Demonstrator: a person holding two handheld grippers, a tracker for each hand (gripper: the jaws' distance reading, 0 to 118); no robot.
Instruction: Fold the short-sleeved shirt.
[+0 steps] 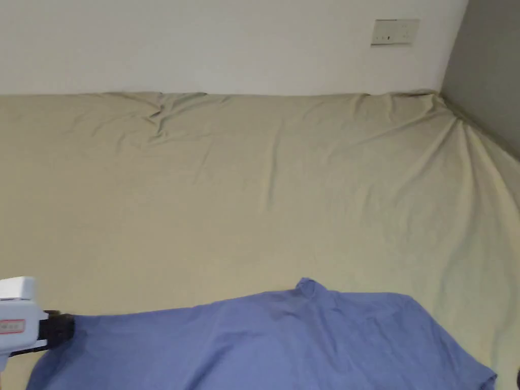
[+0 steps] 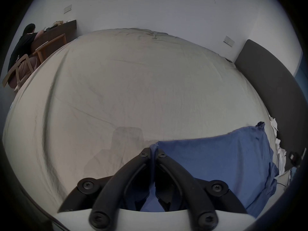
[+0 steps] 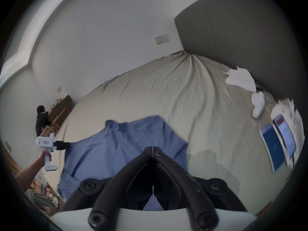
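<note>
Head view: the blue shirt (image 1: pixel 264 340) lies spread on the bed (image 1: pixel 228 193) at its near edge, the collar pointing toward the far wall. The left gripper (image 1: pixel 63 330) sits at the shirt's left corner; its jaw state cannot be read here. A wall socket (image 1: pixel 395 31) is mounted above the bed's far right corner.

Left gripper view: the left gripper (image 2: pixel 152 151) has its jaws closed together on a fold of the shirt (image 2: pixel 216 159), with blue cloth running down between them. The rest of the shirt stretches away to the right across the bed (image 2: pixel 125 84). A grey headboard (image 2: pixel 275 88) borders the bed on the right. At far left, a person (image 2: pixel 23 43) sits on a chair at a dark desk (image 2: pixel 55 31).

Right gripper view: the right gripper (image 3: pixel 152 148) has its jaws fully together above the shirt (image 3: pixel 116 146); whether cloth is pinched between them cannot be told. The left gripper (image 3: pixel 64 145), held by a hand (image 3: pixel 44 156), grips the shirt's far corner. Two phones (image 3: pixel 278 144) and white cloth (image 3: pixel 240 78) lie on the bed (image 3: pixel 166 91) near the headboard (image 3: pixel 241 34).
</note>
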